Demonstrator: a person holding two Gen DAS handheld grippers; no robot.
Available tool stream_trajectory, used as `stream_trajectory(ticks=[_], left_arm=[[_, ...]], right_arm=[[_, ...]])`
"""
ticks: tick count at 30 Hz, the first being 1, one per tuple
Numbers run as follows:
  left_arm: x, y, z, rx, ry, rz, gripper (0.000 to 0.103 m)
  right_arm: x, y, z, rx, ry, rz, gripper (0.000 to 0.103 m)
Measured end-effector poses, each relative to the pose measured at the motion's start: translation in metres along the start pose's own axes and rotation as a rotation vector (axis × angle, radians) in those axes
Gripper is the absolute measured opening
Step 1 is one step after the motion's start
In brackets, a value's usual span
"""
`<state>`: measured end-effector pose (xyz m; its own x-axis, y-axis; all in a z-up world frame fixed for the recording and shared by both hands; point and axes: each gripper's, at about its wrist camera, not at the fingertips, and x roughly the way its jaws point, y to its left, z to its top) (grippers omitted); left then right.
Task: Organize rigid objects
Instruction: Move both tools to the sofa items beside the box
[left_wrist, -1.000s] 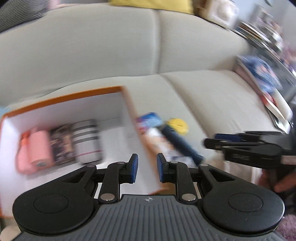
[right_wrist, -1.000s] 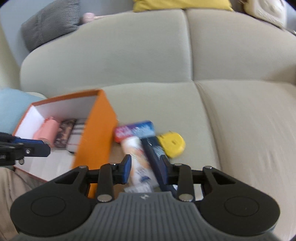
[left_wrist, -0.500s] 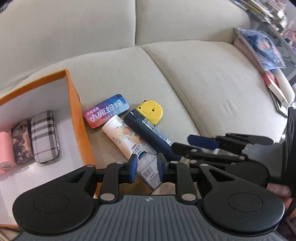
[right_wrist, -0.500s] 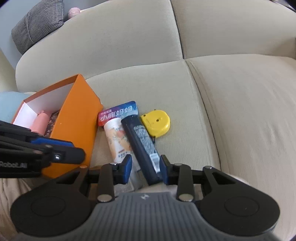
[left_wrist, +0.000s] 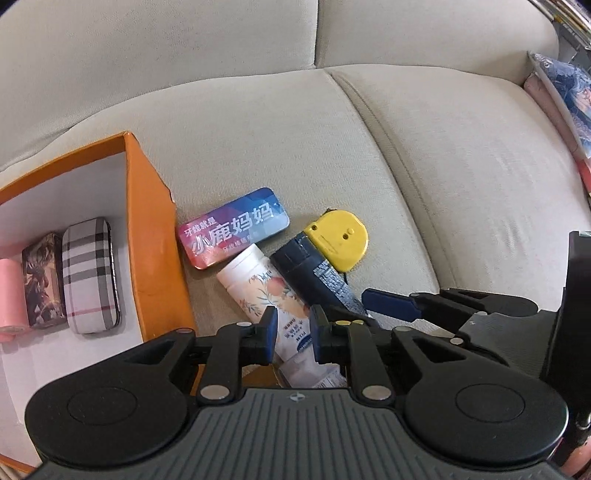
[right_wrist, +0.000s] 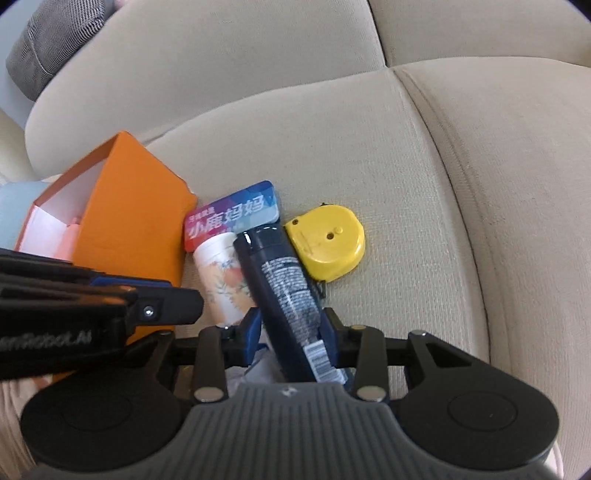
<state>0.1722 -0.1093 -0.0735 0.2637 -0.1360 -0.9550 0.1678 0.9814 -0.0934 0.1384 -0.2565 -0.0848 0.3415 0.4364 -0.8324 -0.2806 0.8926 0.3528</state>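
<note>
Fingers of the left gripper (left_wrist: 292, 338) stand a narrow gap apart, having just been closing, with the white tube (left_wrist: 271, 302) lying below and between them; whether the pads press on it cannot be told. The right gripper (right_wrist: 290, 334) has just been opening, and its fingers now straddle the dark tube (right_wrist: 284, 291), close on both sides, though a grip cannot be confirmed.

Landmark: the orange box (left_wrist: 155, 236) on the beige sofa (left_wrist: 424, 166). Just right of the box lies a pile: a red-blue tin (left_wrist: 232, 227) nearest its corner, the white tube touching the tin's lower edge, the dark tube beside the white one, and a yellow tape measure (left_wrist: 338, 238) against the dark tube's far end, farthest from the box. Inside the box sit a plaid case (left_wrist: 90, 275), a dark patterned case (left_wrist: 42, 280) and a pink roll (left_wrist: 13, 295), side by side.
</note>
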Motion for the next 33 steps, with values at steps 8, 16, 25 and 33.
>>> stream_trajectory(ticks=[8, 16, 25, 33], left_arm=[[0.009, 0.002, 0.007, -0.041, 0.027, 0.023, 0.026], [0.018, -0.002, 0.015, -0.102, 0.058, 0.054, 0.035], [0.057, -0.005, 0.008, -0.112, 0.123, 0.185, 0.042], [0.063, 0.01, 0.001, -0.192, 0.079, 0.104, 0.055]], right_arm=[[0.014, -0.008, 0.003, 0.045, 0.046, 0.012, 0.048], [-0.008, -0.048, -0.007, 0.3, -0.053, 0.0, 0.041], [-0.008, -0.068, -0.012, 0.395, -0.05, 0.069, 0.04], [-0.003, -0.066, -0.007, 0.41, -0.053, 0.087, 0.04]])
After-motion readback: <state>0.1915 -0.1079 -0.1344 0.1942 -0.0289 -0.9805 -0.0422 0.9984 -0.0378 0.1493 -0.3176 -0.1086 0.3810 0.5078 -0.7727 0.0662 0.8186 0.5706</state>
